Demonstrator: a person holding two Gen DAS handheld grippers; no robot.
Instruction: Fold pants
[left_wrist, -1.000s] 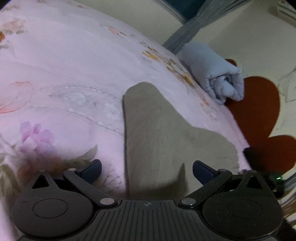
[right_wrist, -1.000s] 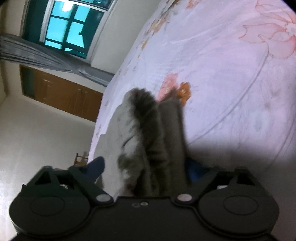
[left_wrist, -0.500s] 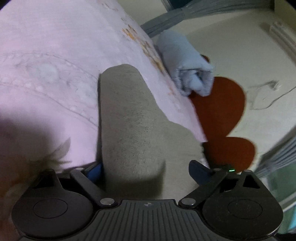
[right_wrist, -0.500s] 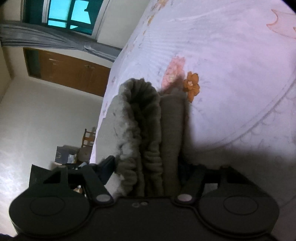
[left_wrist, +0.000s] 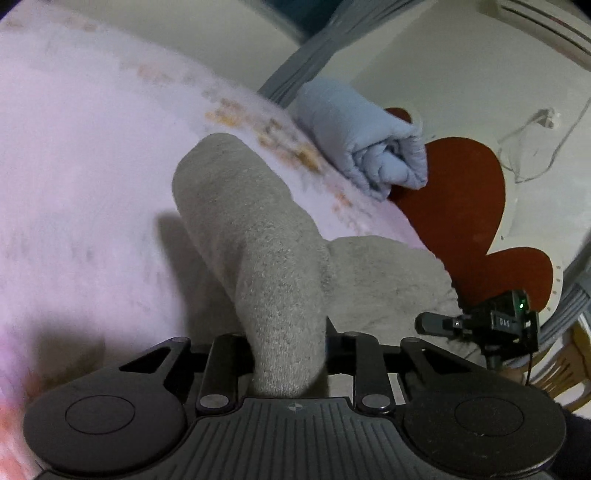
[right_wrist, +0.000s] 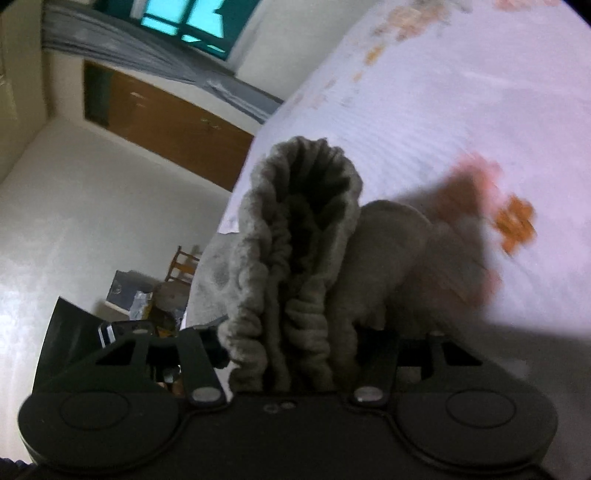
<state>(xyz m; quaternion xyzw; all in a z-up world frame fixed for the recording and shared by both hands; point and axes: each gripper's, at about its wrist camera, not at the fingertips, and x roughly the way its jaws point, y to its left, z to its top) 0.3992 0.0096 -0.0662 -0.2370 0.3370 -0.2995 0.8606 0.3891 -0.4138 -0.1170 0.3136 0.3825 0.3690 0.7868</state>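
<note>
The grey fleece pants (left_wrist: 258, 240) lie on a pink floral bed sheet (left_wrist: 92, 147). A ridge of one leg rises off the bed into my left gripper (left_wrist: 288, 339), whose jaws are closing and press on that fold from both sides. In the right wrist view the gathered elastic waistband (right_wrist: 303, 229) stands bunched and gaping between the jaws of my right gripper (right_wrist: 295, 347), which are closing on it. The fingertips of both grippers are hidden by cloth. The right gripper's black housing with a green light (left_wrist: 491, 325) shows past the pants at the bed's edge.
A rolled light-blue blanket (left_wrist: 362, 136) lies at the far edge of the bed. Below it a red heart-shaped rug (left_wrist: 461, 206) covers the floor. A wooden cabinet (right_wrist: 166, 122), a chair (right_wrist: 183, 266) and a curtained window (right_wrist: 192, 22) stand beyond the bed sheet (right_wrist: 461, 110).
The left jaws went from wide open around the flat leg to pinched on a raised fold. The right jaws narrowed on the waistband. Both grippers rose and lifted cloth off the bed.
</note>
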